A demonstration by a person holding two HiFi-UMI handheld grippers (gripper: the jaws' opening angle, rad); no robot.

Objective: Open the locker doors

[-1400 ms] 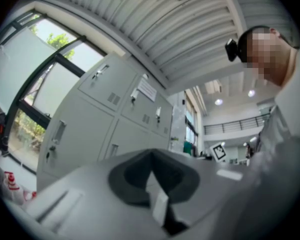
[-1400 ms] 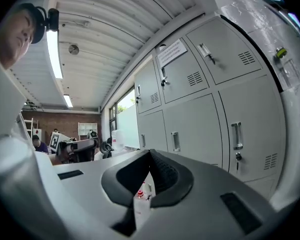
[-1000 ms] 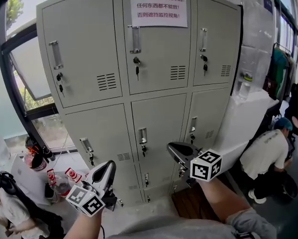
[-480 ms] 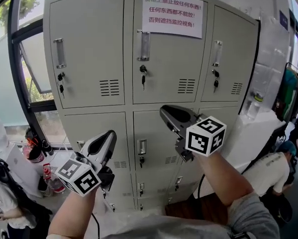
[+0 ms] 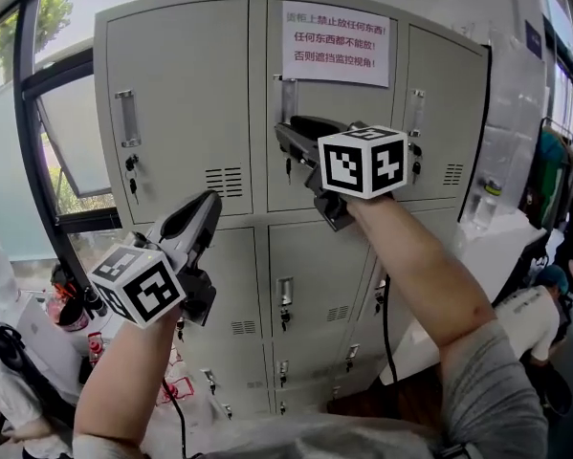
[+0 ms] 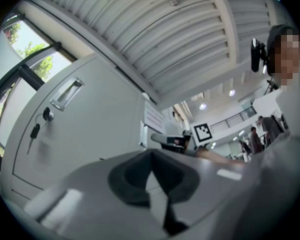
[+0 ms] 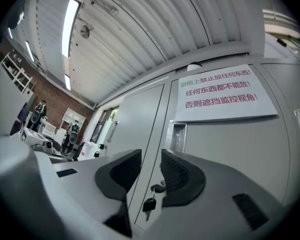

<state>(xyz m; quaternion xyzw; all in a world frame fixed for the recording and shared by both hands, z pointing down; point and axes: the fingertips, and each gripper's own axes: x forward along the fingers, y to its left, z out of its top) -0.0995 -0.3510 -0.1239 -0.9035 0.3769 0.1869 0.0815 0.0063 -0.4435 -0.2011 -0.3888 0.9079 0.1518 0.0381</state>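
Before top-mid locker door [image 5: 355, 101] – R gripper [image 5: 284, 134] jaws just opening, nothing between

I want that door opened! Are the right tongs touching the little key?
Apart. In the right gripper view the tongs, just opening, pinch nothing; the key hangs beyond them.

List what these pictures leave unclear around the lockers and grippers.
- Middle-left door: head view, left gripper covers its handle.
- Lowest lockers: head view, the person's arms and clothing cover them partly.
- Right gripper (jaws have just been opening, nothing between them) and top-middle door: no view shows whether they touch.
- Two distant people: right gripper view, too small.
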